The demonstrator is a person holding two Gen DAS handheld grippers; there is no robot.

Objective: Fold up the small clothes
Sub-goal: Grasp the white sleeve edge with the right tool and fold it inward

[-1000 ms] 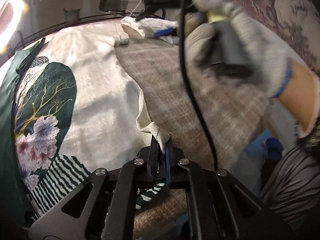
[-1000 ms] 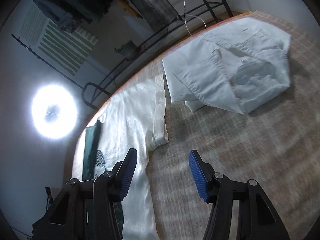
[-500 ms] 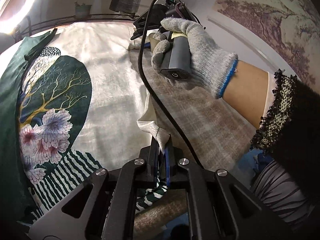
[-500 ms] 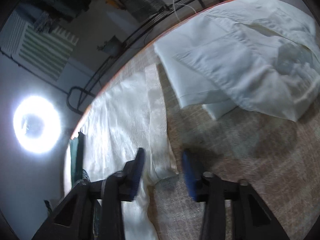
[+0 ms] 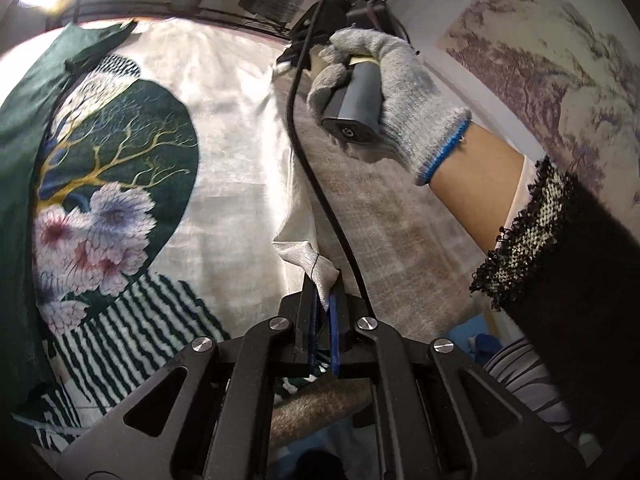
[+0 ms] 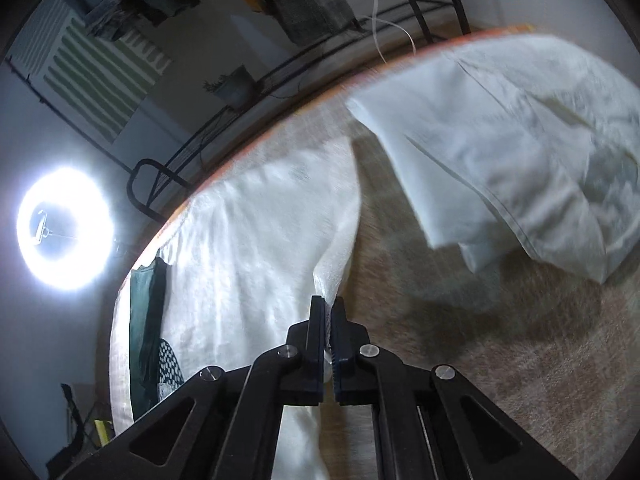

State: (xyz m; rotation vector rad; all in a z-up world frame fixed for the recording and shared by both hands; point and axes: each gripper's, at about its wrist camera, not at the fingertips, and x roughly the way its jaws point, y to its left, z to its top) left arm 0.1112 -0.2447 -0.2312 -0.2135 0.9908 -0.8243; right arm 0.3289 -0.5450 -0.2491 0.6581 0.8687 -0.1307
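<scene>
A: So, both grippers are clamped on the cream satin garment with the dark green floral print point(image 5: 224, 184), spread on the brown woven desk point(image 5: 380, 208). Left gripper point(image 5: 325, 300) fingers pinch a corner; right gripper point(image 6: 329, 312) fingers have just been closing on the edge.

B: Risk?

A: Thin bites, slick cloth: it could slip, or drag into the white folded shirt point(image 6: 520, 152) nearby.

B: Containers?

A: None visible.
</scene>
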